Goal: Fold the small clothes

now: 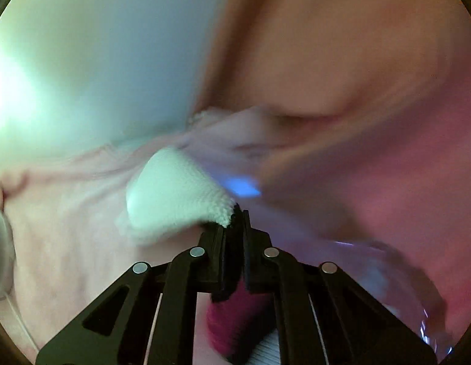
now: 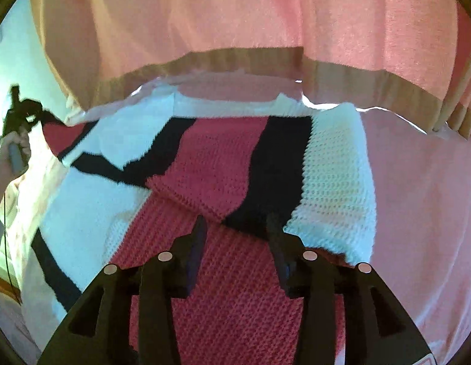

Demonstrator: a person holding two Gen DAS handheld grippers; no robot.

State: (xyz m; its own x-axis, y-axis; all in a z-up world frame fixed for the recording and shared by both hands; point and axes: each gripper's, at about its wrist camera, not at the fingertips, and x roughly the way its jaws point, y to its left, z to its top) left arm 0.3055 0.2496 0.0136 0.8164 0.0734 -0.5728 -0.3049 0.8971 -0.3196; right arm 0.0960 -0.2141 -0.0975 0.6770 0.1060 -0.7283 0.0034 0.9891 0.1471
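Fold under way, by the look of it: right gripper (image 2: 235, 228) poised with fingers spread just above the red, white and black striped knitted garment (image 2: 223, 179), one flap already doubled over. Farther off, left gripper (image 1: 235, 213) clamped on a corner (white edge), lifted over the pink bed sheet (image 2: 418, 197); remaining folds still to come.

Left wrist view close over pink sheet (image 1: 68, 228), right wrist view above sweater (image 2: 223, 164)
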